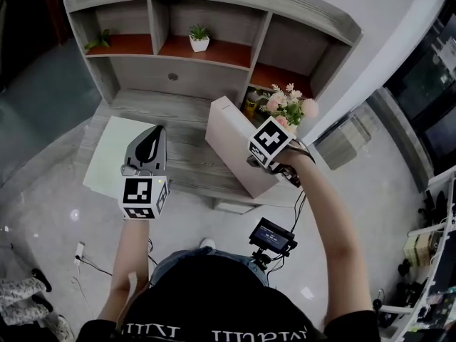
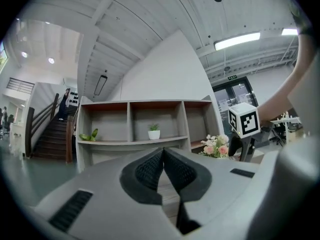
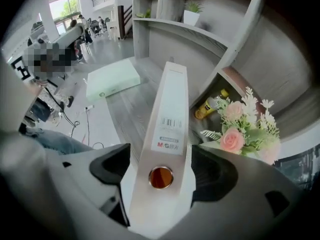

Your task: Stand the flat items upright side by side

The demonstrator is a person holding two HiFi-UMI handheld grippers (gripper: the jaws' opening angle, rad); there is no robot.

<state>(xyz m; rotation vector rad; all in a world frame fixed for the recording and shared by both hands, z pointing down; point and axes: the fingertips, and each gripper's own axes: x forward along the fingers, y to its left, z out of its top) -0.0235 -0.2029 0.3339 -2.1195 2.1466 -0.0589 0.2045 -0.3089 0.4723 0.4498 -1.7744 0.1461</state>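
A white box file (image 1: pixel 229 144) stands on the wooden desk (image 1: pixel 174 112), leaning a little, with its spine up. My right gripper (image 1: pixel 261 158) points down over its near top end. In the right gripper view the spine (image 3: pixel 170 109), with its round finger hole, lies between the jaws of my right gripper (image 3: pixel 160 166), which are spread wide and do not clamp it. A pale green flat folder (image 1: pixel 110 155) lies flat at the desk's left end. My left gripper (image 1: pixel 151 137) hovers level beside it, pads shut together (image 2: pixel 163 156) on nothing.
A hutch (image 1: pixel 171 70) with open compartments backs the desk. It holds a small potted plant (image 1: pixel 199 38), green leaves (image 1: pixel 96 43) and a yellow bottle (image 3: pixel 210 106). A bunch of pink flowers (image 1: pixel 288 105) stands just right of the box file. A small monitor (image 1: pixel 272 235) hangs at my waist.
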